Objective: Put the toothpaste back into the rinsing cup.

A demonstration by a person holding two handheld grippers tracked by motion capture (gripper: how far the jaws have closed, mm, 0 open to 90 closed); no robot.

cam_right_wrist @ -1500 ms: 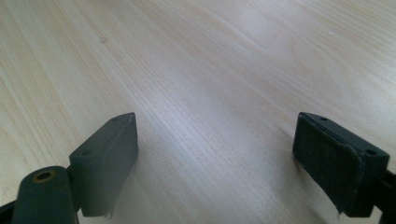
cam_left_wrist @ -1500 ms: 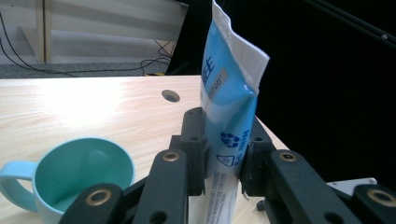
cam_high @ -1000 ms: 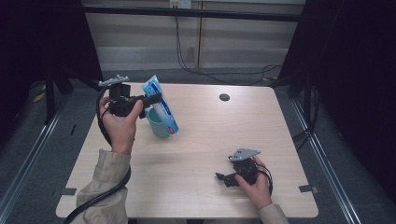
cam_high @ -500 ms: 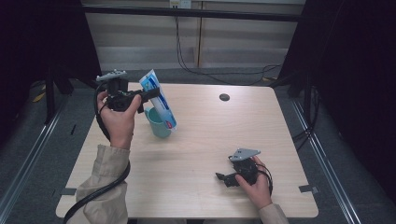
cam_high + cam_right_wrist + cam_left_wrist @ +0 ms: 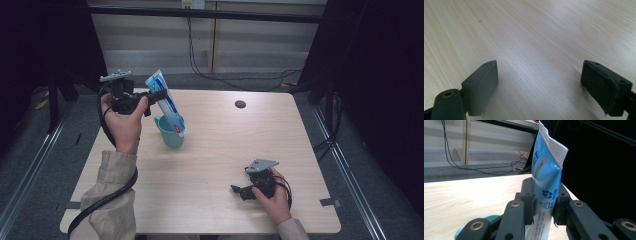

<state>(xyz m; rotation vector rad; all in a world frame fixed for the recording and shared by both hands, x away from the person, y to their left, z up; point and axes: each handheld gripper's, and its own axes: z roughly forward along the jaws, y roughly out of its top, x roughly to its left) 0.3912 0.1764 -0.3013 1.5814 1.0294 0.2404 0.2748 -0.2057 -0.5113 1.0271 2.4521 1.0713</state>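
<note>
A blue and white toothpaste tube (image 5: 165,102) leans with its cap end down in a teal cup (image 5: 170,131) on the left half of the table. My left gripper (image 5: 158,94) is shut on the tube's upper part, just above the cup. In the left gripper view the tube (image 5: 546,187) stands pinched between the two black jaws, and the cup's rim (image 5: 491,217) peeks out below. My right gripper (image 5: 239,190) rests low on the table near the front right, open, with bare wood between its pads (image 5: 482,85).
A small dark round hole (image 5: 240,104) sits in the tabletop near the far edge. The wooden table (image 5: 225,145) has dark floor and metal rails on both sides. Cables hang behind the far edge.
The left hand has shifted slightly left and up, and the tube stands more upright in the cup. The right gripper has not moved.
</note>
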